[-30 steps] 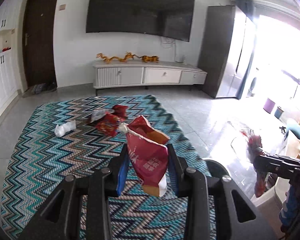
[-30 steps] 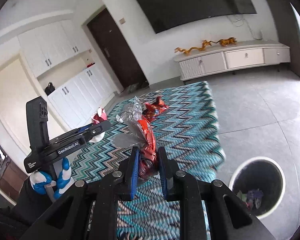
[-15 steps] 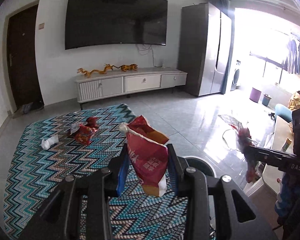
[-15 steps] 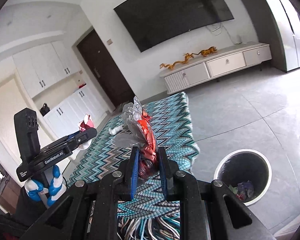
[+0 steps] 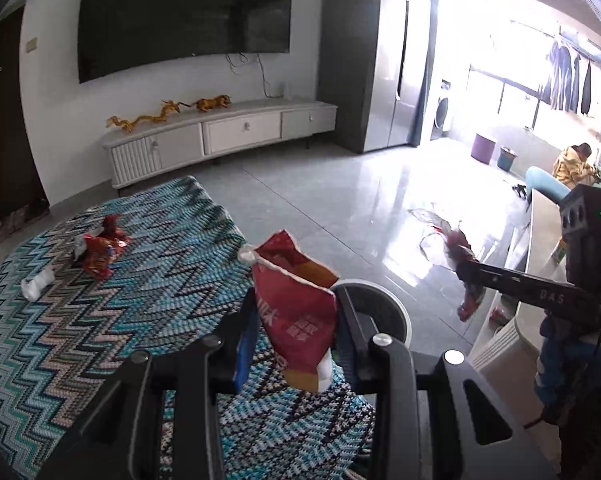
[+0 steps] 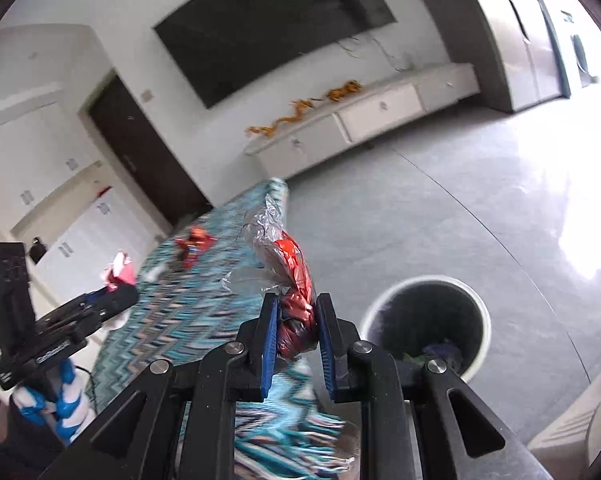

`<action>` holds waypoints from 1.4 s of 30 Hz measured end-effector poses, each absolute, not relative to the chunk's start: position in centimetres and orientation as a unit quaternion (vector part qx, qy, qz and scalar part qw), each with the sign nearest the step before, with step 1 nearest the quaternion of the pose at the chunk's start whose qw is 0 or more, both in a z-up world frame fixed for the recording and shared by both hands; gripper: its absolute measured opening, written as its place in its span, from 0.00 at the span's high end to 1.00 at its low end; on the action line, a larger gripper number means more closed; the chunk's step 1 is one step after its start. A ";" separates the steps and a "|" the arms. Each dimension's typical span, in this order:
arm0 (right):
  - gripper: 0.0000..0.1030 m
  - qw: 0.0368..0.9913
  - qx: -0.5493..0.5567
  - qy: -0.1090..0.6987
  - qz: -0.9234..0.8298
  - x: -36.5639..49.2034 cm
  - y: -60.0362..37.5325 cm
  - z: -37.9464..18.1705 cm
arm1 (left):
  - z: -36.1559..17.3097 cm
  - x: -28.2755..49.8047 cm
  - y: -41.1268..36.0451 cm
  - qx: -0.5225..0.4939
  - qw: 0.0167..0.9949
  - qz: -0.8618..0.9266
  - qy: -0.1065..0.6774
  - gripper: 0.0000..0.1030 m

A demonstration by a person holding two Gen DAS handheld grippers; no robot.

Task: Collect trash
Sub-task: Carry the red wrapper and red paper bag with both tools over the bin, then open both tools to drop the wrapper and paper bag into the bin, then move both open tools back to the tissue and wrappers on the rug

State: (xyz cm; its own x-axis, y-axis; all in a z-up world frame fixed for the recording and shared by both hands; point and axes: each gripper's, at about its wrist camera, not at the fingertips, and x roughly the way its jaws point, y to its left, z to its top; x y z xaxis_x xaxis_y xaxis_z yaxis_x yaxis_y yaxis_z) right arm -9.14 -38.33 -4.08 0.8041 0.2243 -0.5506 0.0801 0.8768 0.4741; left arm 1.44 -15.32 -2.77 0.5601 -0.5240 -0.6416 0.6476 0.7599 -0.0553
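The zigzag rug [image 5: 100, 340] in teal, black and cream covers the floor [image 5: 340, 208] to your left; its right edge runs close to the bin. A dark television [image 5: 184, 16] hangs on the far wall above a long white cabinet [image 5: 220, 136] that carries golden dragon figures [image 5: 168, 112].

The round bin [image 6: 428, 320], white-rimmed with a dark interior, stands on the floor just beside the rug edge. In the right wrist view, small items lie at its bottom. In the left wrist view, only part of its rim shows behind the left tongs.

Your left tongs [image 5: 292, 340] are clenched on a red snack bag [image 5: 296, 312]. The bag stands upright between the blue pads, torn open at the top, with white printed characters on its face that cannot be read. It hangs over the rug edge, in front of the bin rim.

Your right tongs [image 6: 296, 336] grip a crumpled red and silver wrapper [image 6: 288, 276], held left of the bin opening. Seen from the left wrist view, the right tongs body shows the letters "DAS".

Two items lie on the rug well apart from both tongs: a crumpled red wrapper [image 5: 100, 248] and, just beside it, a white tissue wad [image 5: 36, 284].
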 end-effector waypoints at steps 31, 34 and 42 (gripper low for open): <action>0.52 0.843 0.267 0.456 -0.096 -0.3 -47.6 -17.8 | -13.1 11.7 -32.4 0.093 0.780 -0.416 0.458 0.41; 0.52 0.844 0.275 0.450 -0.097 -1.4 -47.6 -17.2 | -12.6 11.5 -31.9 0.087 0.786 -0.410 0.453 0.41; 0.52 0.858 0.283 0.421 -0.077 -3.8 -46.0 -14.2 | -9.5 9.3 -29.3 0.072 0.811 -0.395 0.425 0.40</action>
